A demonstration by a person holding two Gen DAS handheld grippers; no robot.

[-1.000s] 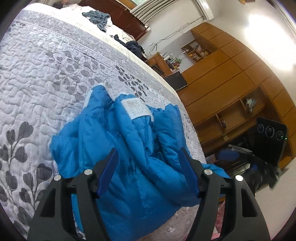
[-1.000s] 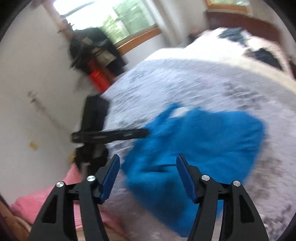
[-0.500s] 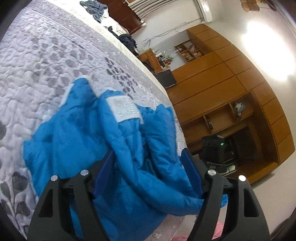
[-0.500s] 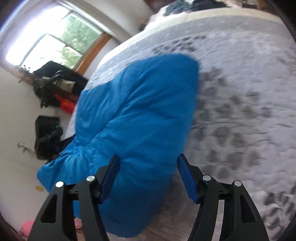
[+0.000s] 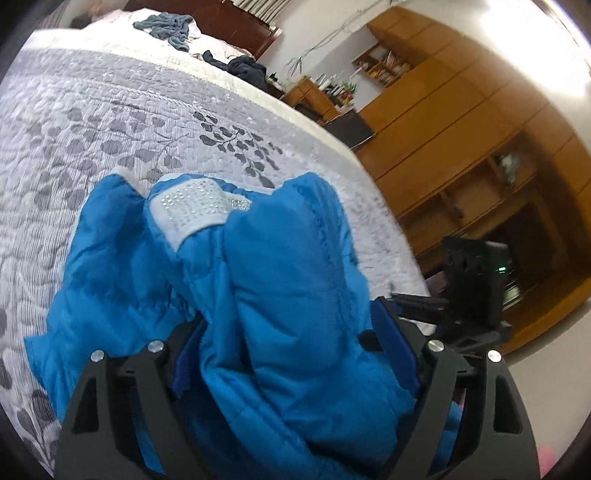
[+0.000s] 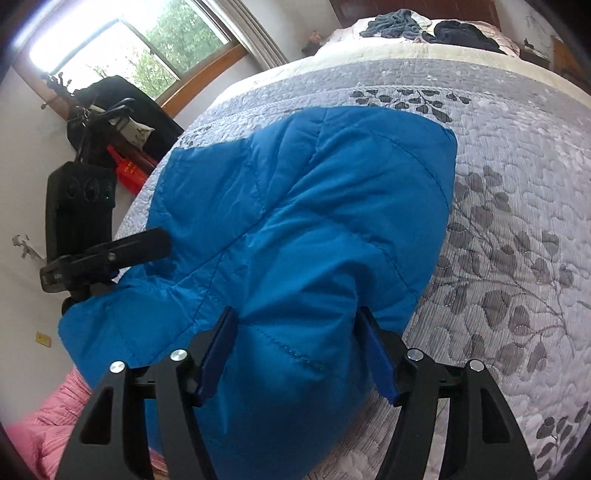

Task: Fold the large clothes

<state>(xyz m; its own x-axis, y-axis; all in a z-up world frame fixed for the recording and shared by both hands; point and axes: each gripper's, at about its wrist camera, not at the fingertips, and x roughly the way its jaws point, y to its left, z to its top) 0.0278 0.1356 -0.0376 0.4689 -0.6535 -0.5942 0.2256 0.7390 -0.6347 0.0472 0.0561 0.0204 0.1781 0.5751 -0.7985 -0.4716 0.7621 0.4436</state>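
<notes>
A blue puffy jacket (image 5: 280,277) lies crumpled near the edge of a grey leaf-patterned quilt (image 5: 110,122), with a white studded patch (image 5: 192,210) facing up. My left gripper (image 5: 288,343) is open, its fingers wide apart with a bulging fold of the jacket between them. In the right wrist view the jacket's smooth quilted side (image 6: 314,206) fills the middle, and my right gripper (image 6: 299,350) is open, straddling its near end. The other gripper's finger (image 6: 147,240) touches the jacket's left edge.
Loose grey and dark clothes (image 5: 166,26) lie at the head of the bed. Wooden cabinets (image 5: 461,129) stand beyond the bed's right edge. A pink cloth (image 6: 44,424) lies low on the left, under a window (image 6: 129,48) with dark bags below it.
Both grippers have pushed forward onto the jacket, so fabric now fills the gaps between their fingers. The right wrist view has swung from the bedside onto the jacket.
</notes>
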